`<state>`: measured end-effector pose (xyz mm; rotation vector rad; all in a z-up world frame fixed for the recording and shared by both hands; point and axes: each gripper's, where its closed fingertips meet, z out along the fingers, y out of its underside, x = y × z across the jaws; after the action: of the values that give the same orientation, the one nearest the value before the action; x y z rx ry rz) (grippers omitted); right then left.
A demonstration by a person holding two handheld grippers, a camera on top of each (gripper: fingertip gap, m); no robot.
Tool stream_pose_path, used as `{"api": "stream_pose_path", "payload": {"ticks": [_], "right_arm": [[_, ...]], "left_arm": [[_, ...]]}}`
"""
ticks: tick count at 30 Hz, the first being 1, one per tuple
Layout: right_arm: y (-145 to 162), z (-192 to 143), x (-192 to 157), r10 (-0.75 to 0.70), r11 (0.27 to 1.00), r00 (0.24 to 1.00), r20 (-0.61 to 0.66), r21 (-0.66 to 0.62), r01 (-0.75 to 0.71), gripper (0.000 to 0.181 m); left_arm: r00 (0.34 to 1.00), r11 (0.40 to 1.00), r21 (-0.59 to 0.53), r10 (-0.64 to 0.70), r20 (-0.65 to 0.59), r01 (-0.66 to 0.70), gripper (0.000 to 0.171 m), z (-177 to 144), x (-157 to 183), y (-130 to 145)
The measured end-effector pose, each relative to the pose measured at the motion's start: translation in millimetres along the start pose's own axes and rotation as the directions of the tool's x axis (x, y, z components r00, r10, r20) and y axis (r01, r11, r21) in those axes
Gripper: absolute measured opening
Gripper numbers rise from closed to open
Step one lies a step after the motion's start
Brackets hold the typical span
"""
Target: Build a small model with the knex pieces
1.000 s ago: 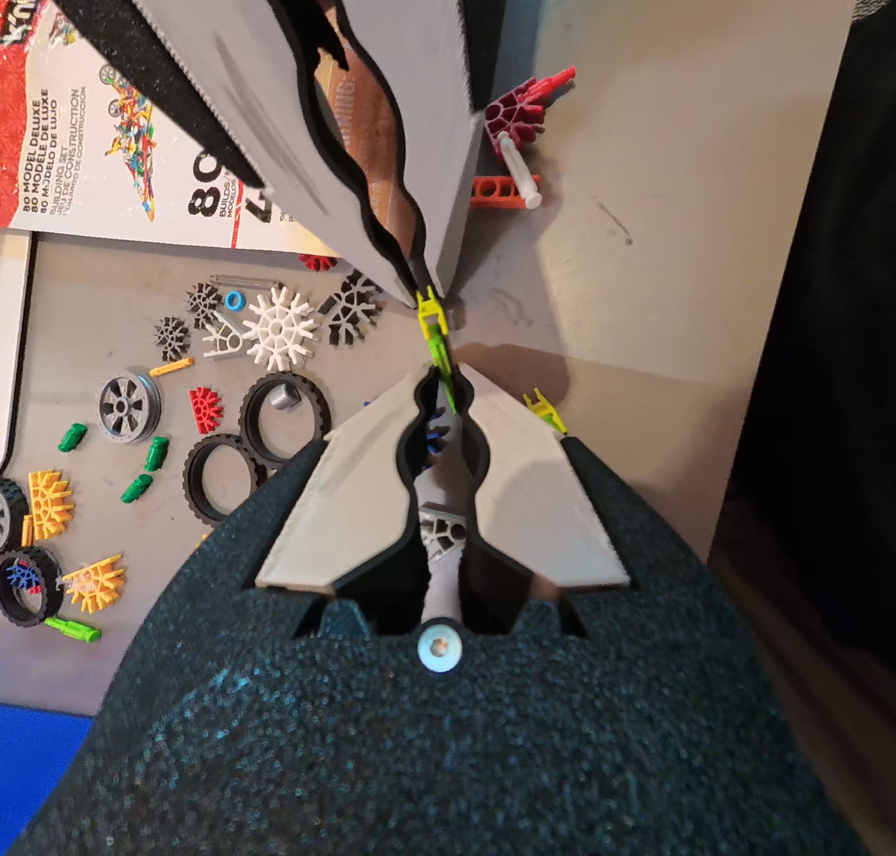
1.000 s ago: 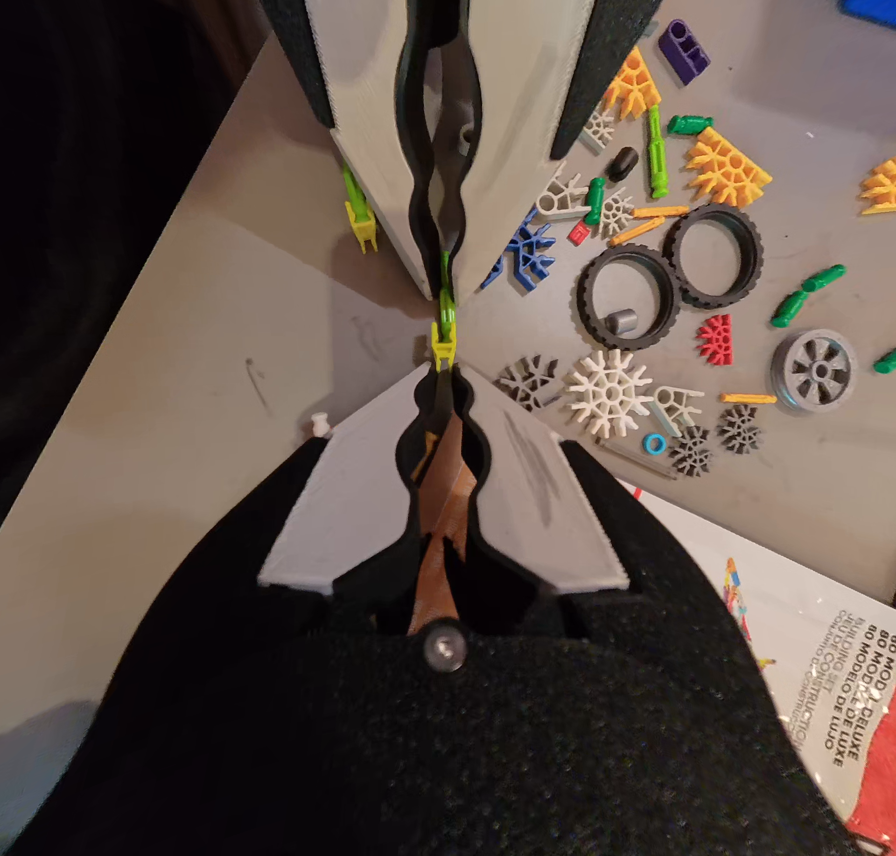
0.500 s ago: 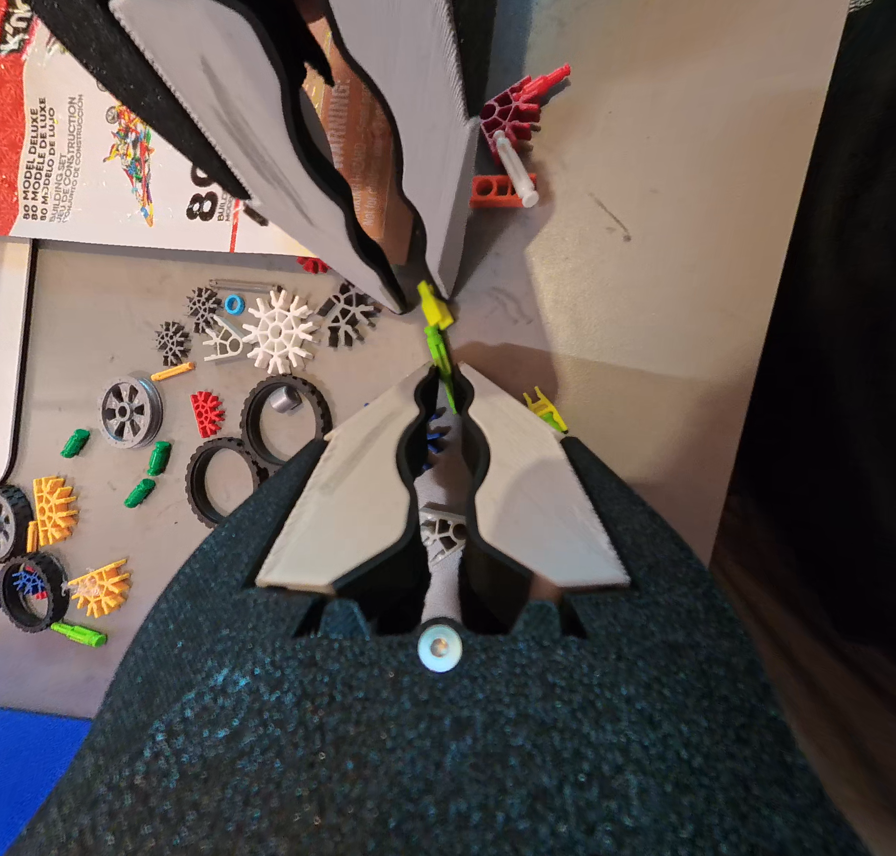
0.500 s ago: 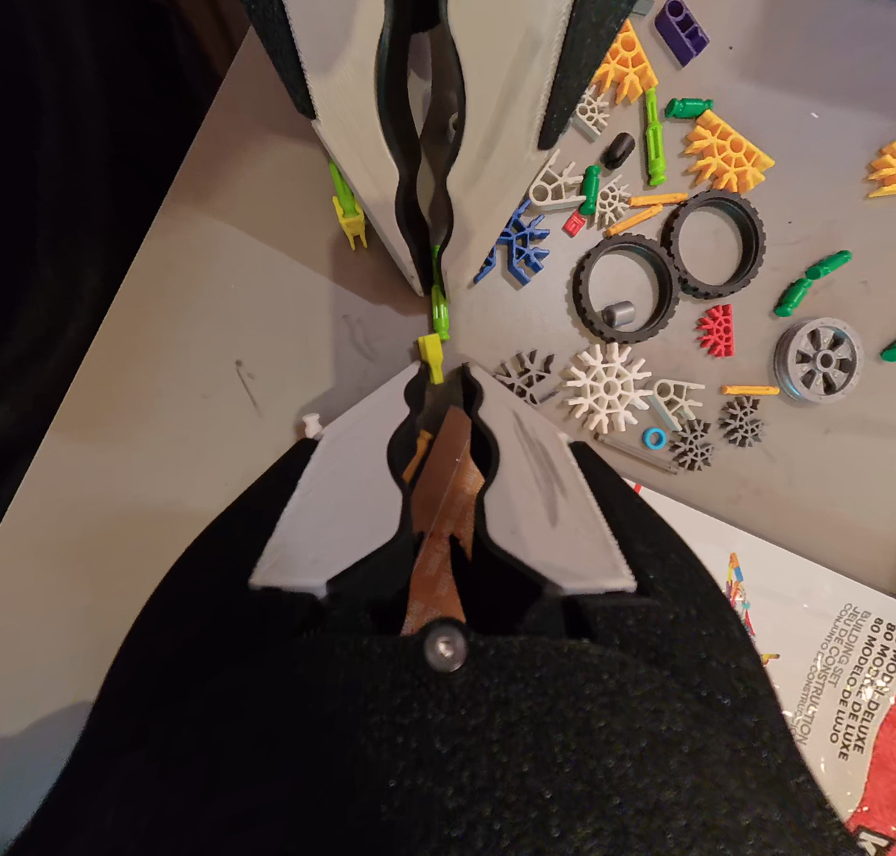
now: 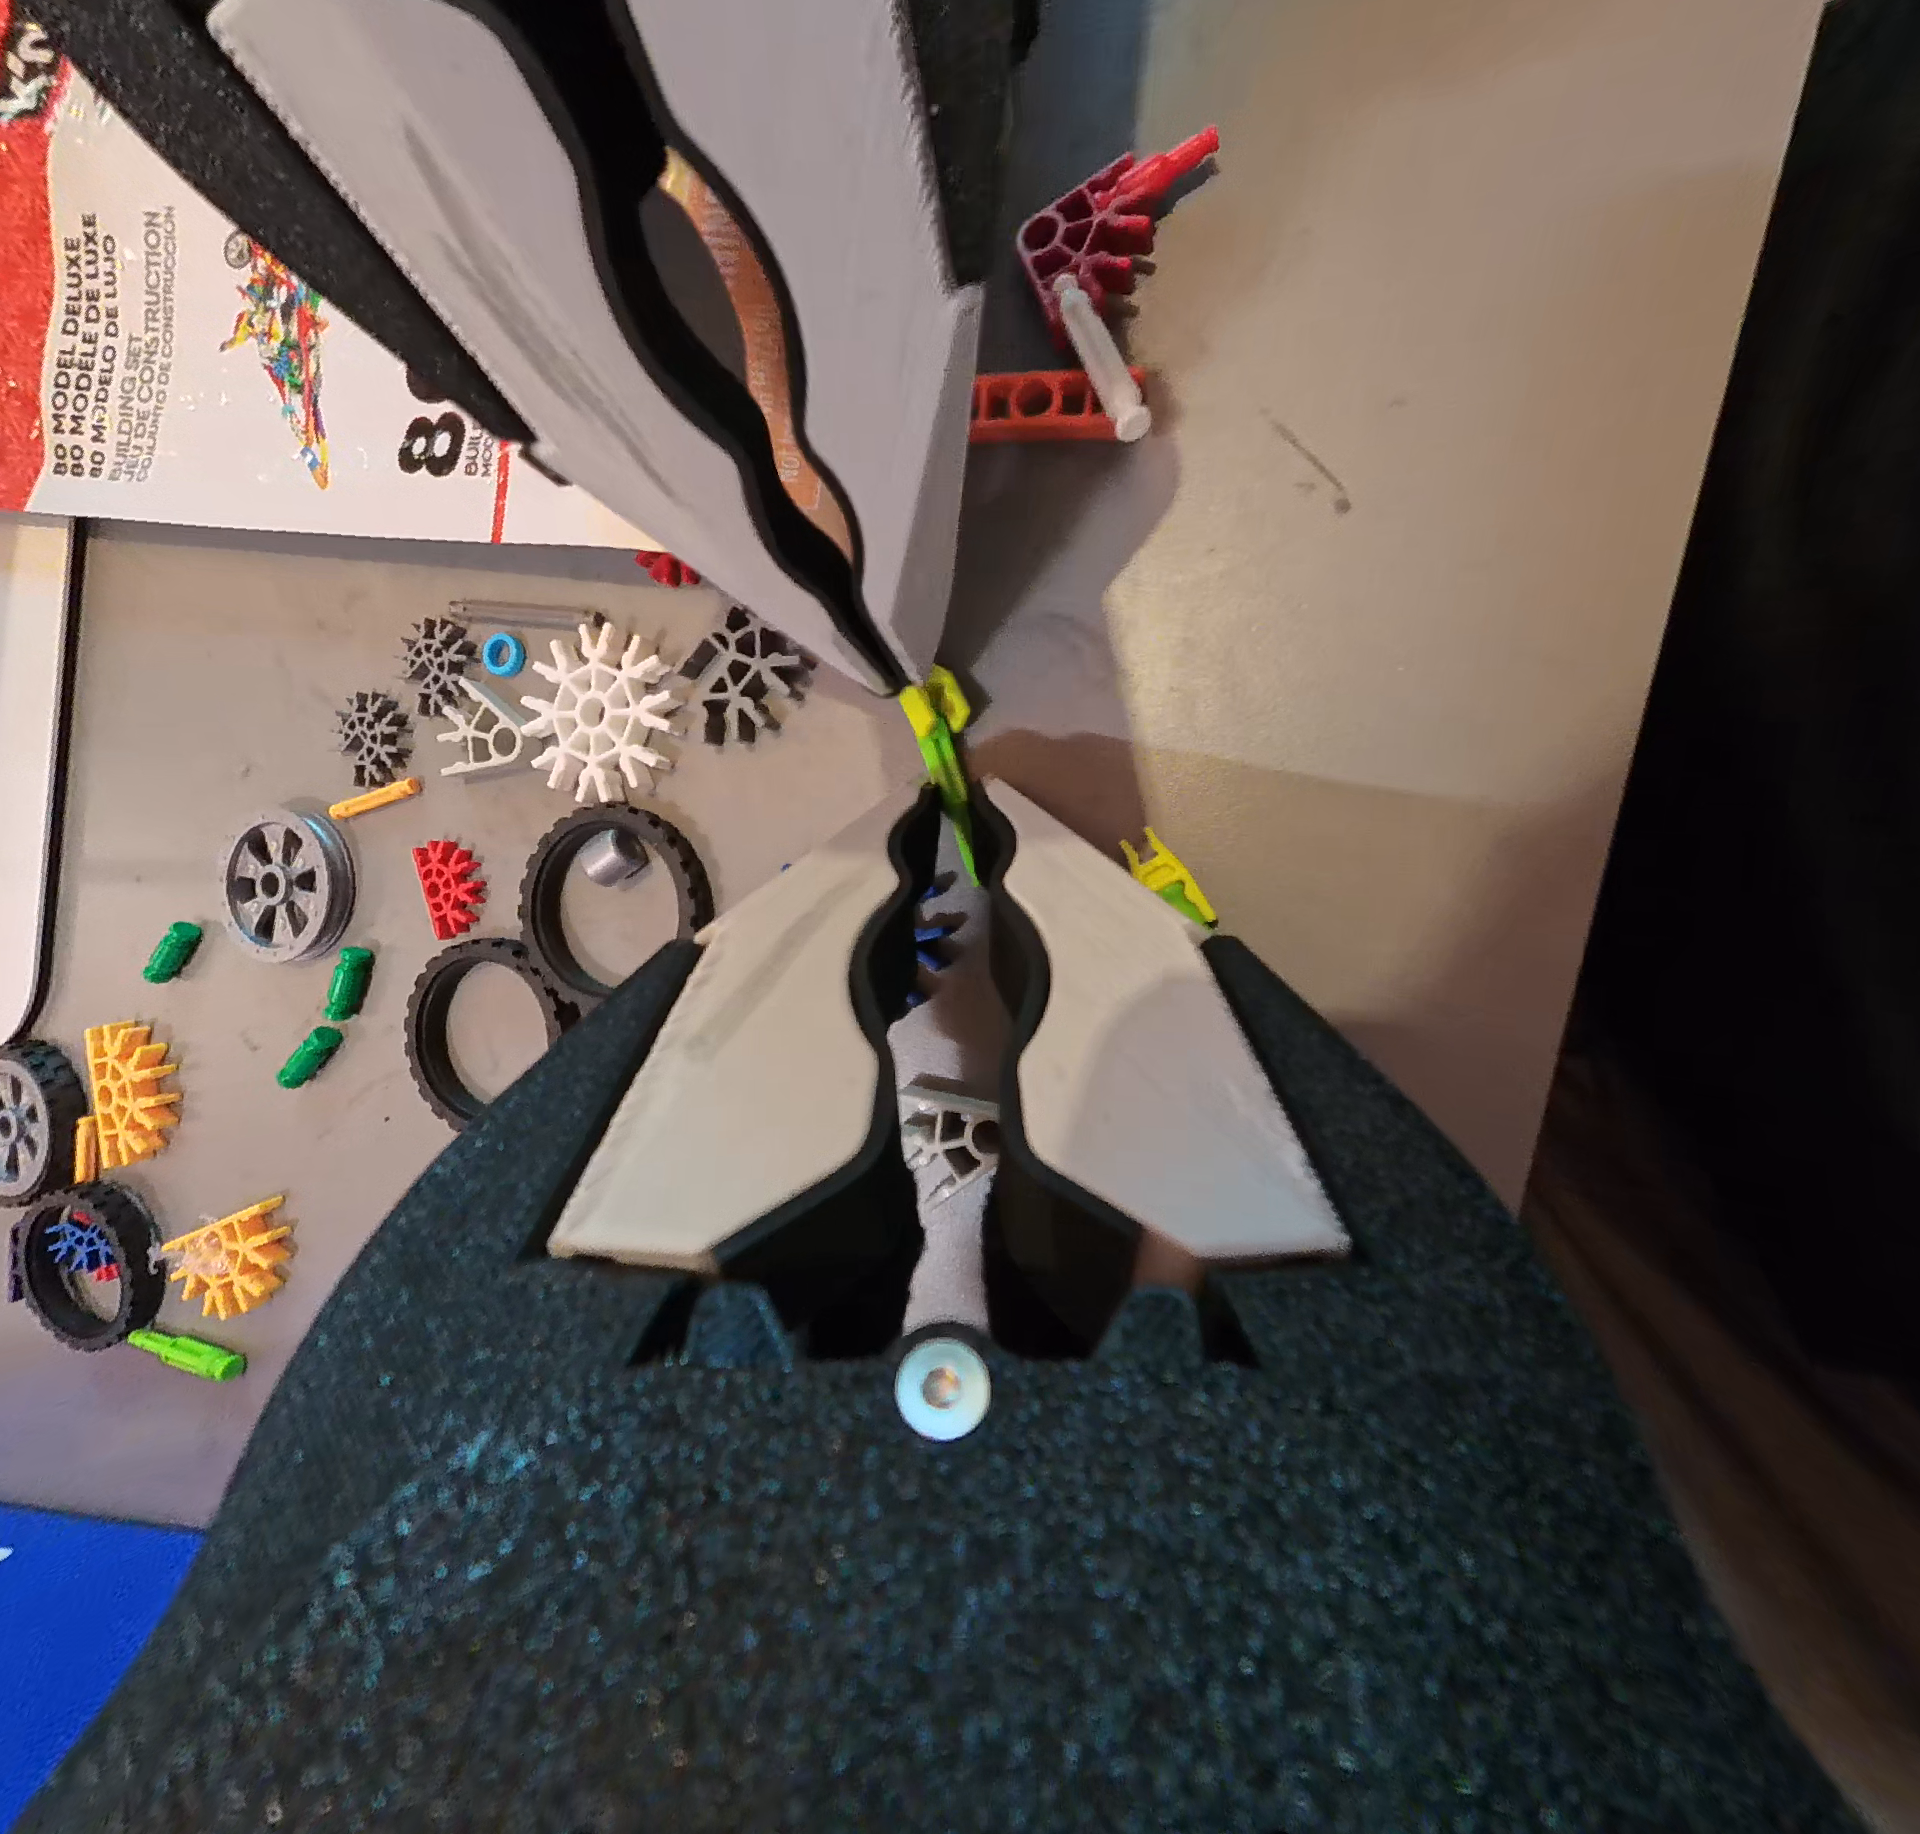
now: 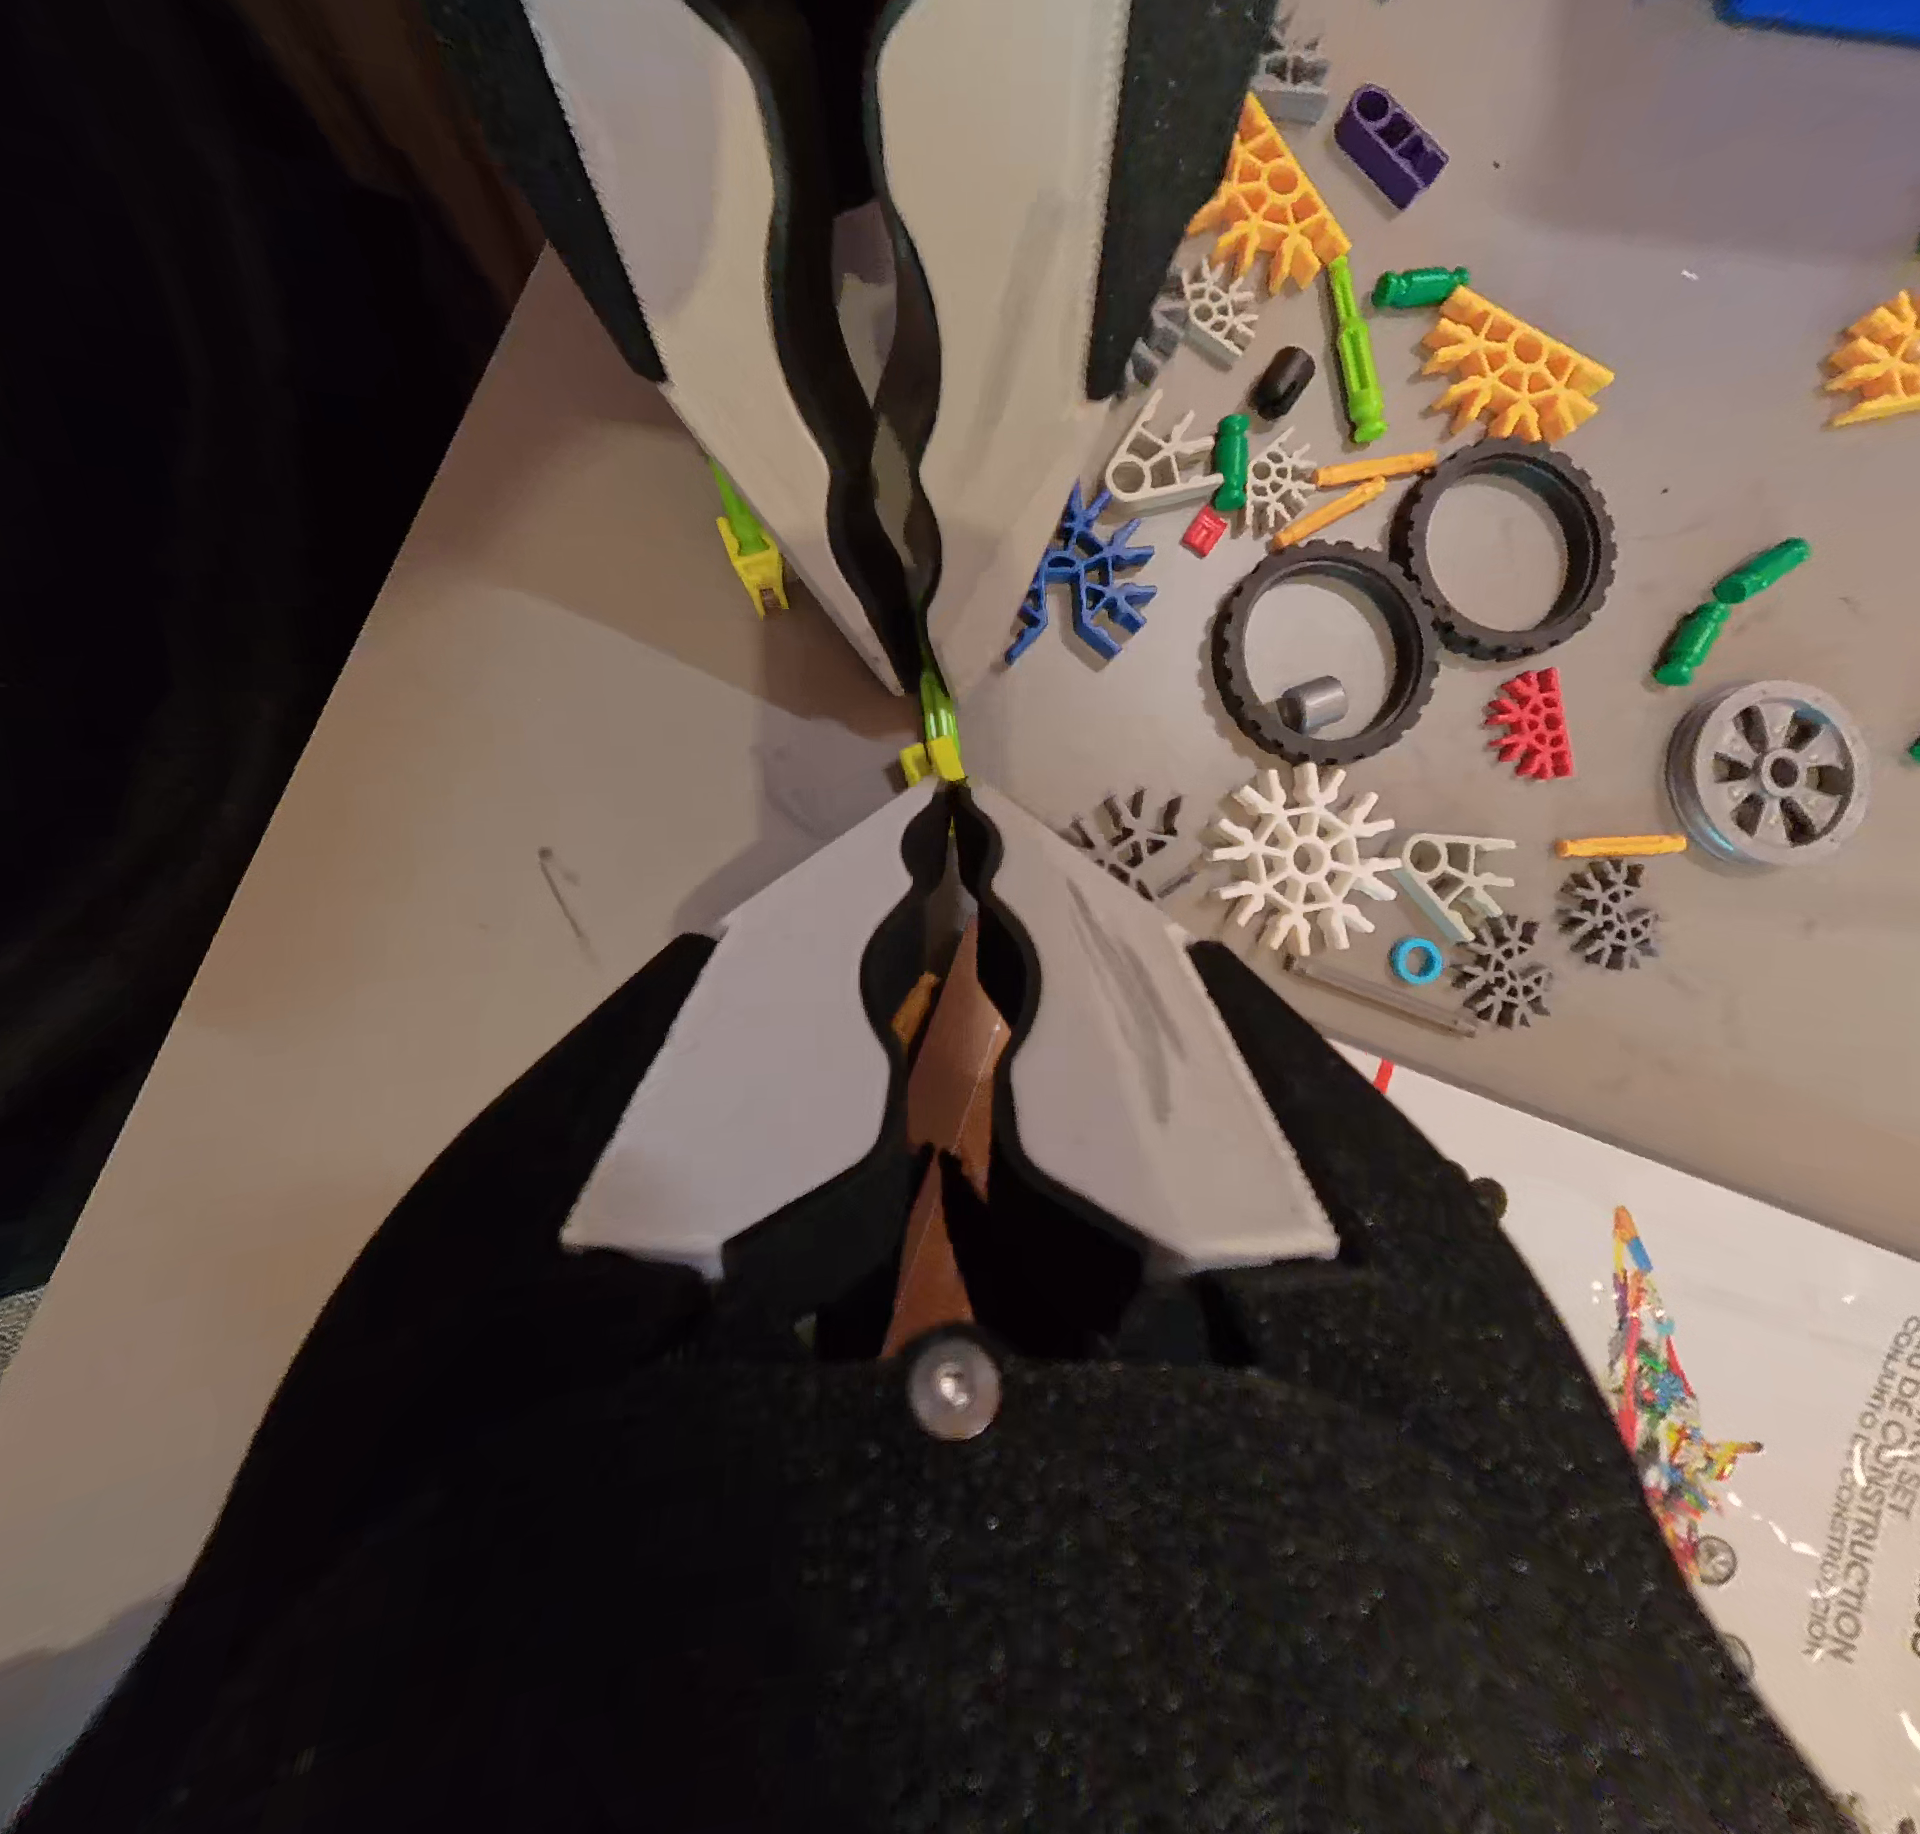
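The left gripper (image 5: pixel 954 808) has its fingers pinched narrow on a slim lime-green rod (image 5: pixel 943 761), held above the grey bench (image 5: pixel 1403 641) close to its edge, beyond which everything falls away into dark. Tip to tip with it, the right gripper (image 6: pixel 954 805) has its fingers closed to a sliver against a small yellow clip connector (image 6: pixel 935 758) seated on the rod's far end; whether they truly pinch it or only touch cannot be told. The bare stretch of bench lies along the edge side, smooth and faintly scuffed; the other side is crowded. There sit two ribbed black rubber tyres (image 6: pixel 1325 654) side by side, one with a short grey sleeve inside it, a grey spoked wheel hub (image 6: pixel 1768 774), one white snowflake-shaped connector (image 6: pixel 1301 857), one blue spiky connector (image 6: pixel 1091 579), one red fan-shaped connector (image 6: pixel 1532 724) and a small blue ring (image 6: pixel 1415 961). A second yellow clip on a green rod (image 6: pixel 750 550) lies near the edge. A glossy printed booklet (image 6: pixel 1714 1369) covers the corner beside the right gripper.
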<state>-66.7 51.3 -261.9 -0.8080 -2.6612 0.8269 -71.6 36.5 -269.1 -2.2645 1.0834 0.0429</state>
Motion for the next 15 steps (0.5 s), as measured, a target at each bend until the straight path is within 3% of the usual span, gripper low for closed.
{"api": "stream_pose_path", "payload": {"ticks": [15], "right_arm": [[-2.4, -0.5, 0.8, 0.038, 0.999, 0.999, -0.005, -0.024, -0.038, 0.0]], "left_arm": [[1.0, 1.0, -0.002, 0.002, -0.001, -0.002, 0.004, -0.1, 0.4, 0.1]]}}
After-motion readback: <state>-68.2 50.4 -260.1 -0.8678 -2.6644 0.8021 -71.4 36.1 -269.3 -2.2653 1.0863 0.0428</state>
